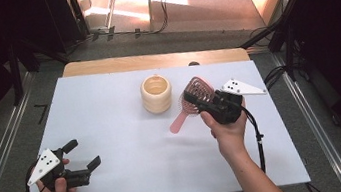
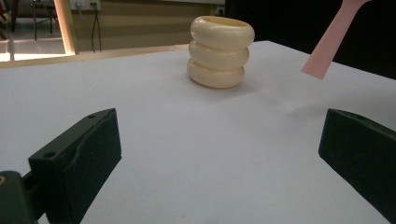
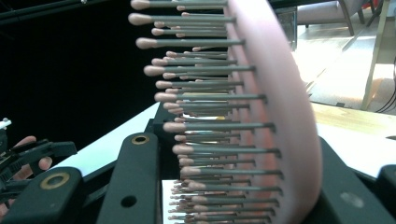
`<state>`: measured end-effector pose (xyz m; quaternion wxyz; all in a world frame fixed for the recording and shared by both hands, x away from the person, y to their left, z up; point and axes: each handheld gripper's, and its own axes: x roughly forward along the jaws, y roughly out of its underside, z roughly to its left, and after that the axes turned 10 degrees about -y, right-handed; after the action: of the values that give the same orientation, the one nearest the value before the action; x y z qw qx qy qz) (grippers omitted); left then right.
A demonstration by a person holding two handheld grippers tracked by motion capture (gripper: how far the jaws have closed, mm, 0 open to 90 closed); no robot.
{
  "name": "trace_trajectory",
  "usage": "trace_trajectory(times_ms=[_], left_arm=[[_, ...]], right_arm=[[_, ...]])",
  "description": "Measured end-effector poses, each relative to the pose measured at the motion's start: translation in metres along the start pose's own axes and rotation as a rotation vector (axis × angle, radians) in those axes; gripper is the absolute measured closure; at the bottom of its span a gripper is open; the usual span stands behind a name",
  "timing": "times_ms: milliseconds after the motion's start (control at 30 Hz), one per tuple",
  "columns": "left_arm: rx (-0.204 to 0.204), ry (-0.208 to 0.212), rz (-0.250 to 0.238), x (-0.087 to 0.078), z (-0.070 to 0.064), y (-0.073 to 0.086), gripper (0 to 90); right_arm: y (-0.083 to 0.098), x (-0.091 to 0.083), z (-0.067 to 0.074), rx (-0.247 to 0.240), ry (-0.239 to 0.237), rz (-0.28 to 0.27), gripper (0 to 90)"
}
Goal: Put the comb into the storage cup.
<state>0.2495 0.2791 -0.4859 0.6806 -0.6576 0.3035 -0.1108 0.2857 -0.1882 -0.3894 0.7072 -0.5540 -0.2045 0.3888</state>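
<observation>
Pink hairbrush (image 1: 193, 99), held clear of the surface by the right gripper (image 1: 204, 102), whose two black fingers (image 3: 135, 177) are clamped on the brush head: in the right gripper view one finger presses the tips of the bristles and the other bears on the smooth pink back, so that the head stands edge-on between them. The head is oval with an open, vented lattice; its bristles are thin grey pins, each ending in a rounded pink ball. The flat, tapering handle slants down toward the surface in the high view, and its tip (image 2: 332, 39) hangs above the surface at the upper right of the left gripper view, where the rest of the brush is cut off by the frame. The lower part of the head is hidden behind the gripper body in the high view. Just beside the brush stands a cream holder (image 1: 156, 94), shaped like three stacked rounded rings, glossy, open at the top, apart from the brush. The white surface (image 1: 110, 109) is matte and smooth, with a wooden edge at its far side. Well apart, near the front left corner, the left gripper (image 1: 82, 155) is held low over the surface with its fingers (image 2: 81, 158) spread wide and nothing between them.
</observation>
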Motion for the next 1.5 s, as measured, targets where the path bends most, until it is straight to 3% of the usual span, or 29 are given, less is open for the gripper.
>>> trace_trajectory(times_ms=[1500], left_arm=[[0.007,0.003,0.006,0.0,0.0,0.0,0.0]], right_arm=[[-0.033,0.022,-0.005,-0.035,-0.007,-0.024,59.5]])
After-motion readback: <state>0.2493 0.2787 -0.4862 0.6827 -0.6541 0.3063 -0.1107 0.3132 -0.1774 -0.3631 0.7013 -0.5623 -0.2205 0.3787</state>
